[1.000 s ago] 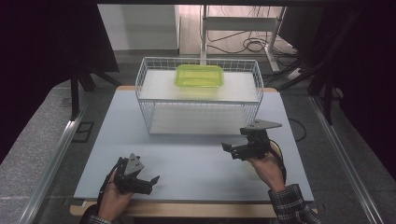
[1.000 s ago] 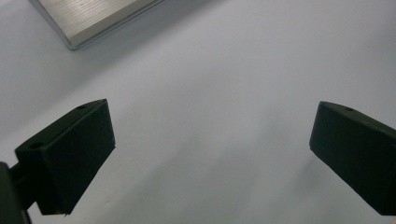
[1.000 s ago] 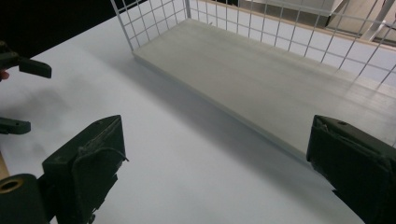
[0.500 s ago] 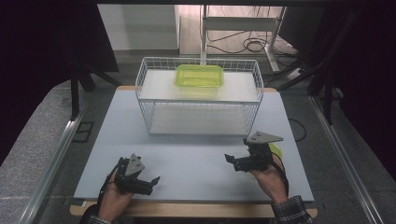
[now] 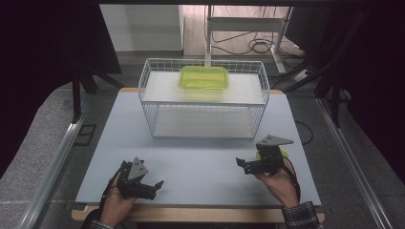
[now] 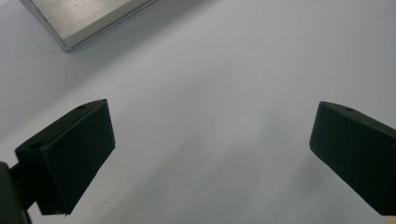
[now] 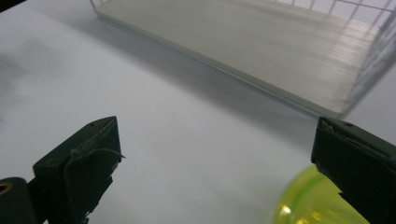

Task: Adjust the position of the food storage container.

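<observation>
A yellow-green tray (image 5: 204,78) lies on the upper shelf of a white wire rack (image 5: 264,93) at the back of the table. A small yellow-green round thing (image 5: 282,153) sits on the table at the near right, partly hidden by my right gripper (image 5: 242,166). In the right gripper view it (image 7: 310,203) shows low beside the right jaw, and that gripper (image 7: 215,158) is open with nothing between its jaws. My left gripper (image 5: 155,189) rests at the near left, held in a hand. Its jaws (image 6: 210,154) stand wide apart over bare table.
The pale grey table top (image 5: 200,157) spreads between the rack and the near edge. The rack's lower shelf board (image 7: 261,42) lies ahead of the right gripper, and one corner of it (image 6: 79,18) shows ahead of the left. Dark frames and cables stand beyond the table.
My right gripper has come down and toward the near edge, and the yellow-green round thing now shows beside it. The left gripper has stayed put.
</observation>
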{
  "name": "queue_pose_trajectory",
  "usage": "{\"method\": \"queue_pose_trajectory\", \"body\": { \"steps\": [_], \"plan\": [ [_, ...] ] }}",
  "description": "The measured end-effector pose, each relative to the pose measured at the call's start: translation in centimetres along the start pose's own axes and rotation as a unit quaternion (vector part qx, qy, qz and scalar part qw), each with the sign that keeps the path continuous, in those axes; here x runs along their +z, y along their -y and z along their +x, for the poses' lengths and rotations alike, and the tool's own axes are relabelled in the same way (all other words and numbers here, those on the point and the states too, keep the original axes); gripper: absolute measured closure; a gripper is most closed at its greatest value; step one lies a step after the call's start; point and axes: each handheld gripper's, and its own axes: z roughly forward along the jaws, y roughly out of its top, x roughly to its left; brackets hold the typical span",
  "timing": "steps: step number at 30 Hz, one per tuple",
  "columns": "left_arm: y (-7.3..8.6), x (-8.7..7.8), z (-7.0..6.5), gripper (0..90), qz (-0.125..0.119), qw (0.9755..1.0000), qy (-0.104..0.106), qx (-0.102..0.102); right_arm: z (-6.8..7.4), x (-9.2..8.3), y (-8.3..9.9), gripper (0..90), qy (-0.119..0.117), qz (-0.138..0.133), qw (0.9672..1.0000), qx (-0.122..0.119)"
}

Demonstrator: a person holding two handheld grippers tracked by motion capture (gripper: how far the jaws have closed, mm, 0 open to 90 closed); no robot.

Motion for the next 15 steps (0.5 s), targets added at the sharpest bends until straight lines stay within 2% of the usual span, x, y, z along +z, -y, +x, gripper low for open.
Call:
{"method": "queue_pose_trajectory", "body": {
  "steps": [1, 2, 3, 4, 5, 6, 7, 9, 10, 11, 12, 13, 14, 15],
  "plan": [
    [0.0, 0.0, 0.0, 0.0, 0.0, 1.0, 0.0, 0.0, 0.0, 0.0, 0.0, 1.8, 0.0, 0.0, 1.0, 0.0],
    [0.0, 0.0, 0.0, 0.0, 0.001, 1.0, 0.0, 0.0, -0.5, -0.3, 0.1, 7.4, 0.008, 0.005, 0.9999, 0.01],
    [0.0, 0.0, 0.0, 0.1, 0.001, 1.0, 0.0, 0.0, -0.5, -0.3, 0.1, 7.4, 0.008, 0.005, 0.9999, 0.01],
    [0.0, 0.0, 0.0, 0.1, 0.001, 1.0, 0.0, 0.001, -1.0, -0.7, 0.1, 15.9, 0.019, 0.006, 0.9996, 0.022],
    [0.0, 0.0, 0.0, 0.1, 0.002, 1.0, -0.001, 0.002, -1.0, -0.7, 0.1, 15.9, 0.019, 0.006, 0.9996, 0.022],
    [0.0, 0.0, 0.0, 0.1, 0.002, 1.0, 0.0, 0.002, -1.6, -1.1, 0.2, 25.9, 0.026, 0.007, 0.9991, 0.032],
    [0.0, 0.0, 0.0, 0.1, 0.002, 1.0, 0.0, 0.002, -1.9, -1.3, 0.3, 30.8, 0.029, 0.007, 0.9989, 0.036],
    [0.0, 0.0, 0.0, 0.1, 0.003, 1.0, -0.001, 0.003, -2.5, -1.7, 0.4, 41.1, 0.036, 0.009, 0.9987, 0.036],
    [0.0, 0.0, 0.0, 0.1, 0.003, 1.0, -0.001, 0.003, -2.5, -1.7, 0.4, 41.1, 0.036, 0.009, 0.9987, 0.036],
    [0.0, 0.0, 0.0, 0.1, 0.003, 1.0, -0.001, 0.003, -2.9, -2.0, 0.6, 50.8, 0.049, 0.012, 0.9982, 0.033],
    [0.0, 0.0, 0.0, 0.1, 0.003, 1.0, 0.0, 0.004, -3.1, -2.1, 0.7, 56.0, 0.051, 0.014, 0.9982, 0.029],
    [0.0, 0.0, 0.0, 0.1, 0.003, 1.0, 0.0, 0.004, -3.1, -2.1, 0.7, 56.0, 0.051, 0.014, 0.9982, 0.029],
    [0.0, 0.1, 0.0, 0.1, 0.003, 1.0, -0.001, 0.004, -3.6, -2.3, 0.8, 64.3, 0.062, 0.016, 0.9977, 0.021],
    [0.0, 0.1, 0.0, 0.1, 0.003, 1.0, -0.001, 0.004, -3.6, -2.3, 0.8, 64.3, 0.062, 0.016, 0.9977, 0.021]
  ]
}}
